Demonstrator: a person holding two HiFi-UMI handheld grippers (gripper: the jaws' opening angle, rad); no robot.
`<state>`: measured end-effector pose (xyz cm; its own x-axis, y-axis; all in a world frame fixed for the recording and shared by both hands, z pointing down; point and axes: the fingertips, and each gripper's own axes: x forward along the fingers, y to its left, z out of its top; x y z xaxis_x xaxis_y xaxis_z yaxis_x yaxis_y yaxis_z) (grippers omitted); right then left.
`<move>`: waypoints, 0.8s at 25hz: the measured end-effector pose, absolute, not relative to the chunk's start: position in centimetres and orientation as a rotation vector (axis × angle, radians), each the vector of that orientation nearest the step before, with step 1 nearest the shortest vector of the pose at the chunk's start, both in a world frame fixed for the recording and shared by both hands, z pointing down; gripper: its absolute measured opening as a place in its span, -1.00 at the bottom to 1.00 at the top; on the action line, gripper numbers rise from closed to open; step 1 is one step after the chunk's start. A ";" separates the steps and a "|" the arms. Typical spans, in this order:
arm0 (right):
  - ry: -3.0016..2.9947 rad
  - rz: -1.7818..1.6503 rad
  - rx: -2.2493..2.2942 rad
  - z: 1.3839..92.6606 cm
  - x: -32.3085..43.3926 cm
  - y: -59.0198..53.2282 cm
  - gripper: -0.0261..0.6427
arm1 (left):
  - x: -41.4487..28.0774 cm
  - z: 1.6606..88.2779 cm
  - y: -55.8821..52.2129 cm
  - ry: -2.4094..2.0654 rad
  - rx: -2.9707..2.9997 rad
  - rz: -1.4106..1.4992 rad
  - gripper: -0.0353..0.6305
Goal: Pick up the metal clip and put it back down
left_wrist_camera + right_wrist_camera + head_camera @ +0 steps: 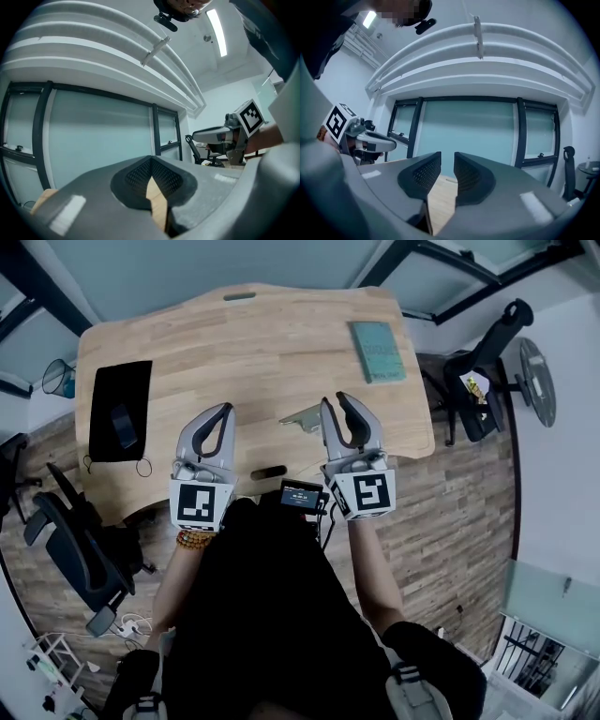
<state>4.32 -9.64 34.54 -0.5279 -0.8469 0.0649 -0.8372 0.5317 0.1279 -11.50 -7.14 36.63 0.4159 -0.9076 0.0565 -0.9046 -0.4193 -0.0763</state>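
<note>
**Item: clip task, one moment, listed from the wooden table's near edge outward.**

1. Small black device with a lit screen (302, 495), at the near edge of the wooden table (262, 352). A short black oblong object (269, 472) lay just to its left.
2. Left gripper (225, 412), over the near half of the table, pointing level. Its jaws were closed tip to tip with nothing in them.
3. Right gripper (335, 401), over the near half toward the right end, pointing level. Its jaws stood a narrow gap apart and were empty.
4. Metal clip (302, 418), lying flat on the table near its middle, held by neither gripper. It showed just left of the right gripper.
5. Black cloth (120, 411), at the left end.
6. Teal book (378, 351), near the far right corner.

**Step, as judged:** the clip was on the table and the right gripper was off it. This fits either the moment ahead of the pick or the one after the set-down, and the views did not settle which.

**Next move, if the pick remained:** spread the right jaws wider, tip them down over the clip, and close on a raised edge, since the flat metal offers little to grip.
</note>
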 end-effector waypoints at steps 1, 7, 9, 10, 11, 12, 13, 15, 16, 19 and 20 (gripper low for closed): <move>-2.667 -0.136 1.470 33.8 4.1 -9.5 -0.61 | -11.6 36.6 -7.1 1.676 -2.614 -0.135 -0.89; -2.621 -0.220 1.449 33.3 3.7 -8.4 -0.86 | -11.9 36.4 -6.5 1.676 -2.613 -0.115 -0.89; -2.617 -0.219 1.452 33.4 3.4 -8.3 -0.86 | -12.0 36.6 -6.3 1.680 -2.611 -0.119 -0.89; -2.620 -0.216 1.454 33.4 3.3 -8.2 -0.86 | -12.1 36.6 -6.2 1.681 -2.608 -0.122 -0.89; -2.621 -0.213 1.453 33.5 3.2 -8.1 -0.86 | -12.1 36.5 -6.1 1.679 -2.606 -0.119 -0.89; -2.621 -0.210 1.446 33.7 3.1 -8.0 -0.86 | -12.1 36.3 -6.1 1.676 -2.605 -0.110 -0.89; -2.617 -0.207 1.435 33.9 3.0 -7.9 -0.86 | -12.2 36.2 -6.0 1.675 -2.605 -0.104 -0.89; -2.613 -0.203 1.416 34.3 2.8 -7.7 -0.86 | -12.6 36.4 -5.8 1.688 -2.603 -0.113 -0.89; -2.617 -0.202 1.412 34.3 2.7 -7.6 -0.86 | -12.8 36.8 -5.7 1.697 -2.600 -0.125 -0.89; -2.621 -0.201 1.398 34.4 2.4 -7.4 -0.86 | -13.1 37.3 -5.4 1.710 -2.597 -0.140 -0.89; -2.614 -0.201 1.390 34.6 2.5 -7.3 -0.86 | -13.1 37.3 -5.3 1.710 -2.599 -0.137 -0.89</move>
